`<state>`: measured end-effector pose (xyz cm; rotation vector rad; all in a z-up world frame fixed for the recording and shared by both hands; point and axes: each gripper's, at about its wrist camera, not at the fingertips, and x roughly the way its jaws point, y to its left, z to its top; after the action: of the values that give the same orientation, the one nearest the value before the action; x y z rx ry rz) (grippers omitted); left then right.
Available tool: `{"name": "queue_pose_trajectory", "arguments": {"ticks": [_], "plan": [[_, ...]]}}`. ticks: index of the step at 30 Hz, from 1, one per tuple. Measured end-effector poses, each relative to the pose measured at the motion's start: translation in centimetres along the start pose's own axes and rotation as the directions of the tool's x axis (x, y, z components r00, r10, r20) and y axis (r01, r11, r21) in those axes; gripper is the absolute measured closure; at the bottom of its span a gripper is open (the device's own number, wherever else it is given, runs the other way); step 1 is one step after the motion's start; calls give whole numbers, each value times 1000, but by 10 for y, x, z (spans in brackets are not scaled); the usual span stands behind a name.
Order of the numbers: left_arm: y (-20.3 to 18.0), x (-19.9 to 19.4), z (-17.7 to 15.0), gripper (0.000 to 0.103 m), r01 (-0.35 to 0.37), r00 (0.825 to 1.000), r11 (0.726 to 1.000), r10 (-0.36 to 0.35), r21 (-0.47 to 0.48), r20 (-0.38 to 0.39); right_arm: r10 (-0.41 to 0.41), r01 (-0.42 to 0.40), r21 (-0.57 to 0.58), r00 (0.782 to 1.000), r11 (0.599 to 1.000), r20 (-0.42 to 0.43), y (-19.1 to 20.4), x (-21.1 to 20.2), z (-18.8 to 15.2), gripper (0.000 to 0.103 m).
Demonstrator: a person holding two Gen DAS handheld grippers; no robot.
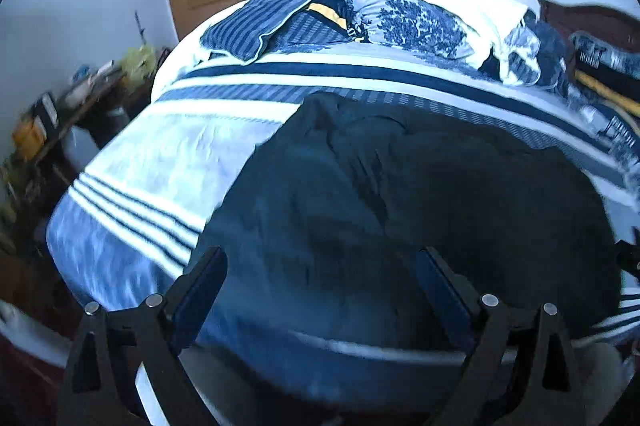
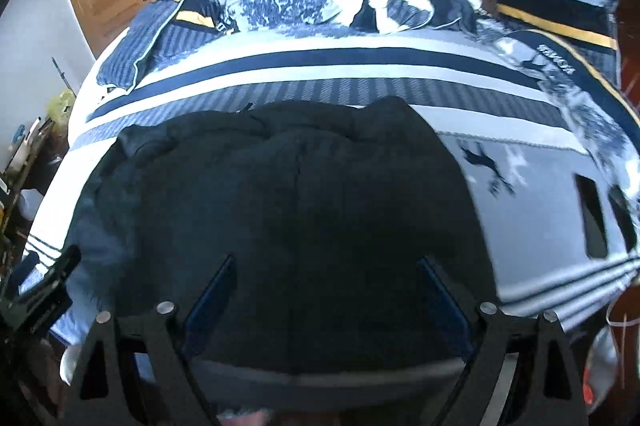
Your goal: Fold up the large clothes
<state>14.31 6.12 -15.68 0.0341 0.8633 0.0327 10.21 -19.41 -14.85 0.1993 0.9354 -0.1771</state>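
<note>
The bed [image 2: 360, 66], covered in a blue-and-white striped sheet, fills both views. Bundled bedding [image 2: 280, 2] and a striped pillow [image 1: 256, 22] occupy its far end. Treat the bare striped area around the garment as the working surface.

The dark garment [image 2: 280, 194], the item to be folded, lies spread on the near half of the bed. Its far edge is bunched and rumpled, and its near edge runs to the bed's front edge, under both tools. A crease runs down the middle in the right wrist view. Its outline is hard to read, so sleeves and hem cannot be told apart.

The left tongs [image 1: 320, 286] hang above the garment's left part with the jaws spread wide and nothing between them. The right tongs [image 2: 324, 290] hang above the garment's near middle, jaws likewise spread and empty. Both views are blurred.

Recommended procedure for the step in hand, judged to be the choice of grasp points for a fold:

1. Select two matching points on one edge, one per tool, well apart, so the cloth lifts as a straight line.
2. Lower each tool until one finger slides under the edge; pinch a single layer only.
3. Flatten the rumpled far edge before folding over it, or the bunching will be trapped.
4. Keep both hands level during the carry.
</note>
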Motion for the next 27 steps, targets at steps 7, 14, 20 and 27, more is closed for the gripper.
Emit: {"name": "queue_pose_trajectory", "arguments": {"ticks": [7,14,20,27], "plan": [[0,-40,6,7,24,998,1000,-25,11,52,1,-1,2,996,1000,87,-1,-57,-17,11],[19,-31,9,7,1,1000,1000,-1,8,15,95,-100,53,992,994,84,-38,-50,-22,11],[71,17,13,7,-40,997,997,35,-72,-72,111,-118,130,992,984,62,-93,-18,-31,11],[114,85,11,7,6,994,995,-16,-101,-106,167,-169,249,986,954,29,-150,41,-29,11]]}}
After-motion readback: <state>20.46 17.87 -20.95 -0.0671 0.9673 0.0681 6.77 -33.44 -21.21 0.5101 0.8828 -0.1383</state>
